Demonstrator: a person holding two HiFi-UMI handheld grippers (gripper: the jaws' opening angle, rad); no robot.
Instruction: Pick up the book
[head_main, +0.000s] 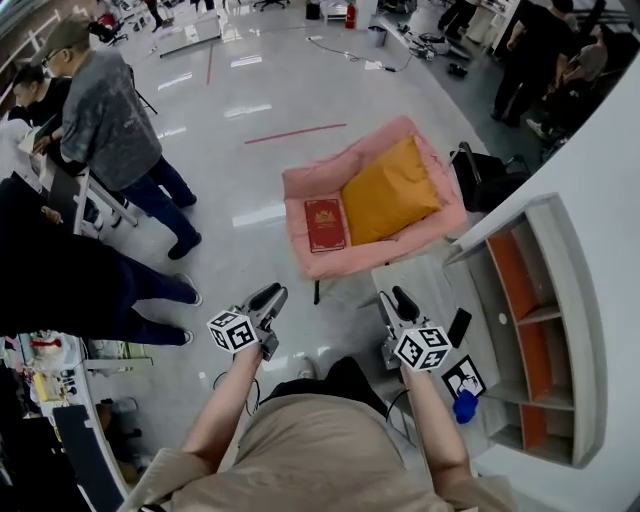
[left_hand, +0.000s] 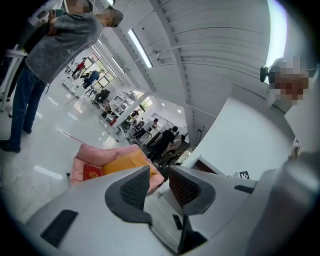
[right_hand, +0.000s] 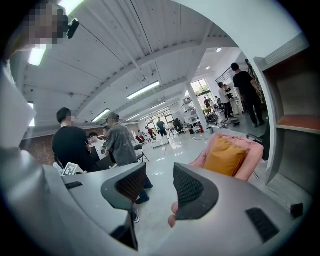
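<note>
nearest the body, both hands hold their tools out over the glossy grey floor (head_main: 250, 130). the left gripper (head_main: 272, 295) points about level, its dark ribbed pads drawn in to a thin slit with nothing between them. the right gripper (head_main: 395, 300) tips slightly down, its jaws standing apart and empty. just beside it on the right is a low grey table (head_main: 430, 270) with a flat black phone (head_main: 459, 327) lying on it.

further ahead stands a pink padded chair (head_main: 300, 190), well apart from both grippers. the red hardback book with a gold emblem (head_main: 325, 225) lies flat on the left part of the seat, cover up, its right edge against a mustard-yellow cushion (head_main: 390, 190) that fills the rest. people stand at desks beyond.

this reads as the approach step: nothing is grasped and the book is untouched. the next move calls for closing the gap to the chair, then working one pad under the book's free left or near edge so the jaws can pinch cover and pages together. the right gripper looks ready for that; the left would have to open first.
</note>
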